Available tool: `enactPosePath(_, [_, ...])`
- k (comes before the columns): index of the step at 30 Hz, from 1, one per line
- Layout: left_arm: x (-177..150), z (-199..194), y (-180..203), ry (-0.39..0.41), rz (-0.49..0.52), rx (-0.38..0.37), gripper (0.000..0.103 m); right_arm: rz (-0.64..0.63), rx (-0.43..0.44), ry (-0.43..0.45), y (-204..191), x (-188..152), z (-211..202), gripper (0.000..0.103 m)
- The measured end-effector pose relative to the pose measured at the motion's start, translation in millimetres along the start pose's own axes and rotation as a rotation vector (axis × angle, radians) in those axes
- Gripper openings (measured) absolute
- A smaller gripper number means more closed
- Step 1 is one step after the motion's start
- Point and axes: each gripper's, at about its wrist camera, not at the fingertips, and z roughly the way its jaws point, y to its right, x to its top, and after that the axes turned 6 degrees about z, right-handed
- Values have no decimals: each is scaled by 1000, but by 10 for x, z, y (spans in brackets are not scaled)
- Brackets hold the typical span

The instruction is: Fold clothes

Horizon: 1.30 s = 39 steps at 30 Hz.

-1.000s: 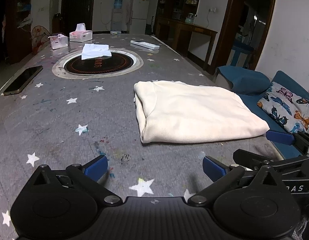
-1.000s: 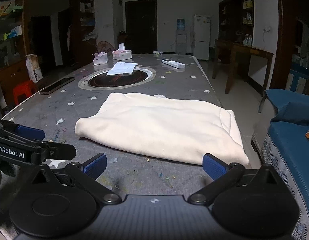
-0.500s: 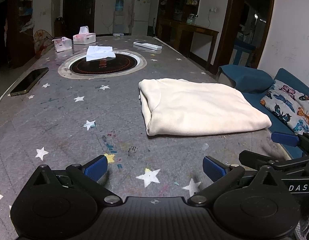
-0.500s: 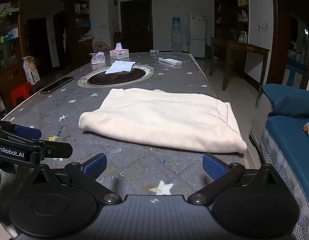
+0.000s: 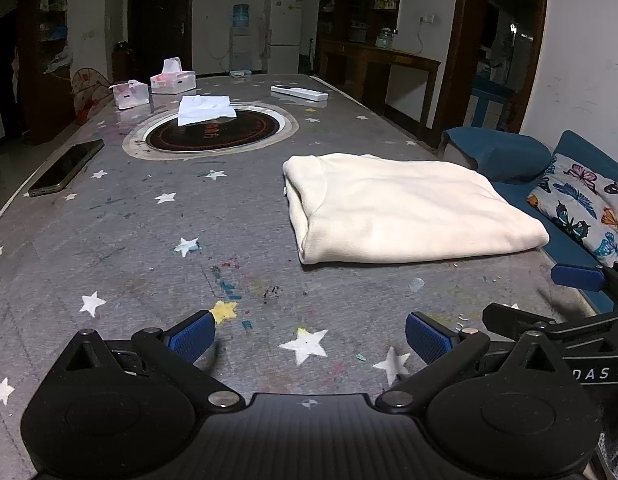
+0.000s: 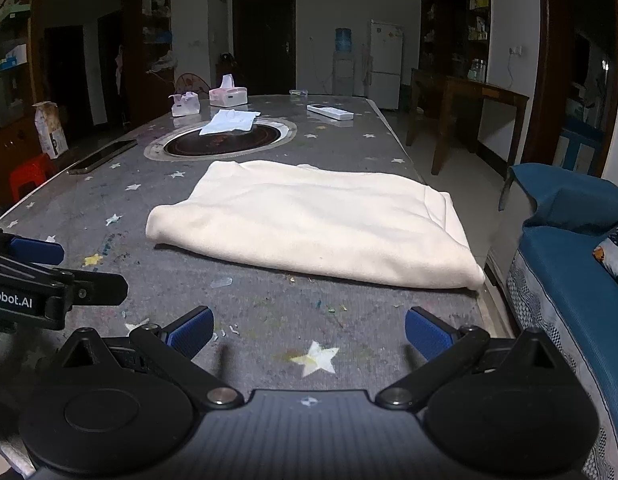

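A cream garment (image 5: pixel 405 208) lies folded into a flat rectangle on the grey star-patterned table (image 5: pixel 157 248), near its right edge; it also shows in the right wrist view (image 6: pixel 309 220). My left gripper (image 5: pixel 309 336) is open and empty, held back from the garment over the table's near end. My right gripper (image 6: pixel 307 332) is open and empty, also short of the garment's near edge. The right gripper's fingers (image 5: pixel 577 276) show at the right of the left wrist view. The left gripper's fingers (image 6: pixel 37 250) show at the left of the right wrist view.
A round dark hotplate inset (image 5: pixel 213 132) with a white cloth (image 5: pixel 205 108) sits mid-table. A phone (image 5: pixel 67 168) lies at the left edge. Tissue boxes (image 5: pixel 173 80) and a white remote (image 5: pixel 299 92) stand at the far end. A blue sofa (image 6: pixel 569 272) is right of the table.
Both grippers have drawn back from the folded garment and risen a little, so it looks farther away. The garment has not moved. Both grippers stay open.
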Motion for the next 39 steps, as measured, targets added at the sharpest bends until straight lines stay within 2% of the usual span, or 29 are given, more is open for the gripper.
enactPosePath(20, [84,37,32,28,42,18,103,9,-25,-29,45,31,126,103])
enactPosePath(39, [164,66,117,21,54,-20,103,33,-35,-61,88,65,187,103])
